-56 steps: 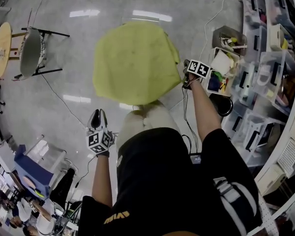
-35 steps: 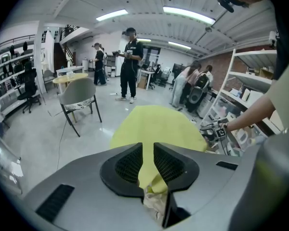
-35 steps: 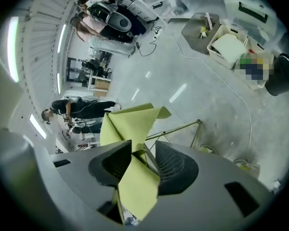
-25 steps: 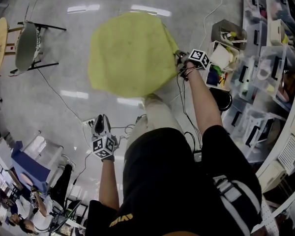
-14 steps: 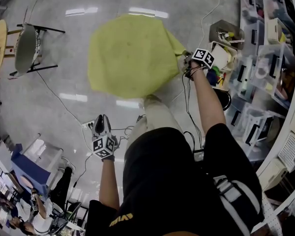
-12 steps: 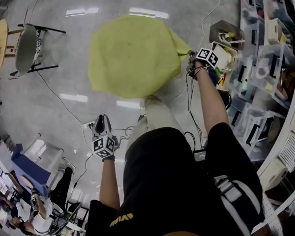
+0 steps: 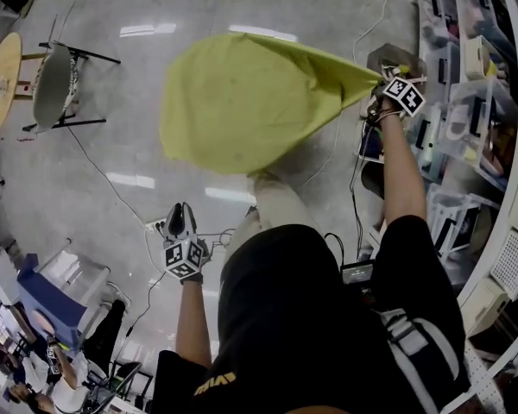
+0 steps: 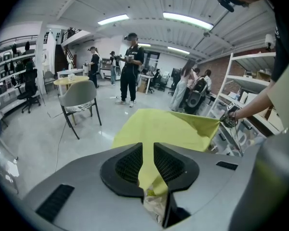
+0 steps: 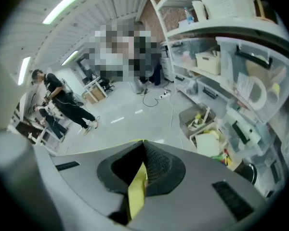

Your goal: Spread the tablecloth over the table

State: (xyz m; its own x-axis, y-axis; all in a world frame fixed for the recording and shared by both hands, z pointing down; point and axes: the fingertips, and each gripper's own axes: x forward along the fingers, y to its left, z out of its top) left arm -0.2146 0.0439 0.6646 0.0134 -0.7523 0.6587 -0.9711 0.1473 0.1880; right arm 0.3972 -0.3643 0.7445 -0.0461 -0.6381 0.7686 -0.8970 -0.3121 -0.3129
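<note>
Left gripper (image 7: 180, 216) hangs low beside the person's hip (image 7: 242, 266), jaws apart and empty. Through the gap its own view shows only the cloth beyond. Right gripper (image 7: 378, 84), out at arm's length, is clamped on a corner (image 7: 363, 74) of the tablecloth (image 7: 242, 102), with a thin yellow strip pinched between its meshed pads (image 9: 156, 165). The cloth lies draped over the table, which it hides completely. That one corner is drawn up and out to the right into a taut point.

To do this step well, I judge the pull should be gentle and level, so the cloth slides instead of dragging off the far side. The corner can then be lowered until its overhang matches the other edges. The empty gripper could steady the near edge.

The fabric is thin, matt, yellow-green and soft, gathering into long creases toward the grip. Beyond it the pale floor (image 7: 112, 171) is glossy. A grey shell chair (image 7: 53, 89) stands well apart at the left, and clear plastic bins (image 7: 466, 136) fill the shelves at the right.
</note>
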